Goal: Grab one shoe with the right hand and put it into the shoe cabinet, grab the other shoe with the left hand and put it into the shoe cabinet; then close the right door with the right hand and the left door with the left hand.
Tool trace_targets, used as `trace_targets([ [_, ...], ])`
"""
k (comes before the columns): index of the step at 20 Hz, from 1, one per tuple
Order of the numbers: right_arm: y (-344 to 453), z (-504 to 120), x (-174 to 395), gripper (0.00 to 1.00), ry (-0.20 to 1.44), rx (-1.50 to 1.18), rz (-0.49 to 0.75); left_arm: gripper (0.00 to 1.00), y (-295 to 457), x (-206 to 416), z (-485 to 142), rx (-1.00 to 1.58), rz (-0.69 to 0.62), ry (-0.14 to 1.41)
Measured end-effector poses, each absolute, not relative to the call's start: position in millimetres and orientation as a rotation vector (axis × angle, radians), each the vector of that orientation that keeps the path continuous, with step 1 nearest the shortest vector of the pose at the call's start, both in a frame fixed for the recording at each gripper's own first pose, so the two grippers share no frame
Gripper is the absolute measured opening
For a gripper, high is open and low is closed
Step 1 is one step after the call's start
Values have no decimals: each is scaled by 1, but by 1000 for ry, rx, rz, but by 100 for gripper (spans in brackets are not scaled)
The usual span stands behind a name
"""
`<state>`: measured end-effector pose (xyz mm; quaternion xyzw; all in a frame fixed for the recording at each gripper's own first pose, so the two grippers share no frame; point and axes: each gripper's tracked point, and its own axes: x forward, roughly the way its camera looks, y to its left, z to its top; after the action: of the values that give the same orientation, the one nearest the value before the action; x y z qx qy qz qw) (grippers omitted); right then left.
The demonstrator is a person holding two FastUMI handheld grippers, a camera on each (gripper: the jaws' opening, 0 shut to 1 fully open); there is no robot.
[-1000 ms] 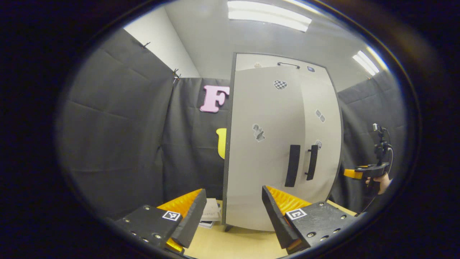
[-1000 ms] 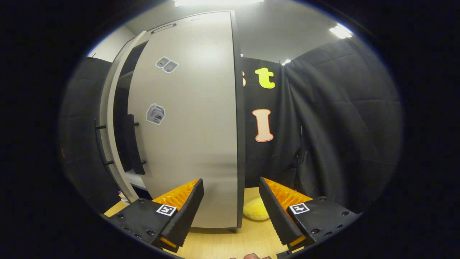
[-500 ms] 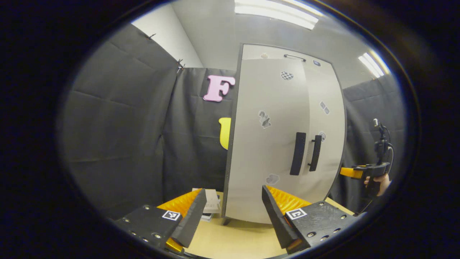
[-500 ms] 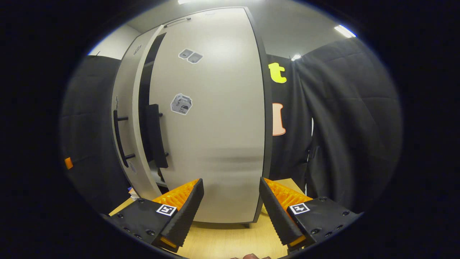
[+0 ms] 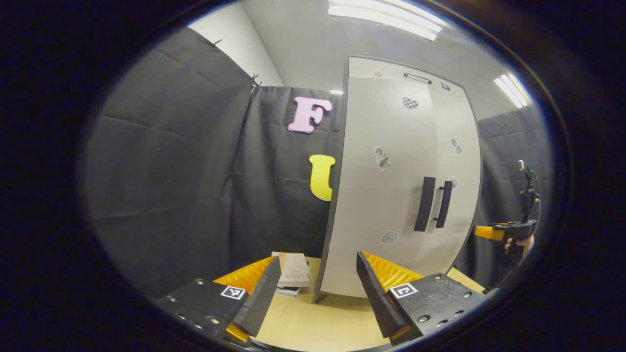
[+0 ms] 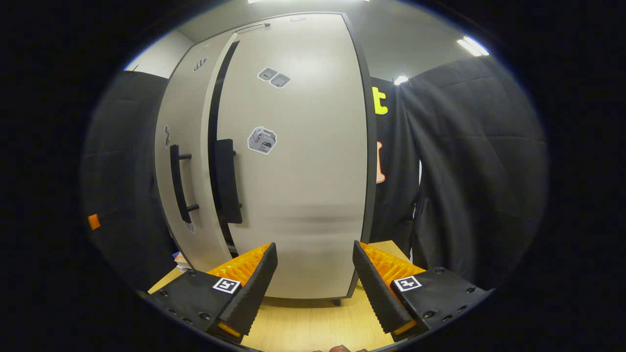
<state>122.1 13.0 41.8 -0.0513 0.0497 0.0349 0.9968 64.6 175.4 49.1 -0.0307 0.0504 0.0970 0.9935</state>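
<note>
Now both doors of the cabinet have swung nearly flush; a thin gap remains. Your left gripper and right gripper gape wide, empty.

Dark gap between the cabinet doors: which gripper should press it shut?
Probably right: the right gripper squarely faces the pale grey right door beside the dark gap; the left gripper points at the cabinet's left edge.

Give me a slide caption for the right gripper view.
Open right tongs face the shoe cabinet, its right door nearly shut, a dark gap beside the handles.
</note>
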Motion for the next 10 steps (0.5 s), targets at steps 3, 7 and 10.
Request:
trace_targets([
  [3,20,39,114,98,115,-101,46,90,186,70,36,-34,191,144],
  [7,33,36,101,98,109,-131,42,82,176,80,29,-52,122,143],
  [10,32,31,88,98,122,-140,32,83,173,85,27,-37,99,151],
])
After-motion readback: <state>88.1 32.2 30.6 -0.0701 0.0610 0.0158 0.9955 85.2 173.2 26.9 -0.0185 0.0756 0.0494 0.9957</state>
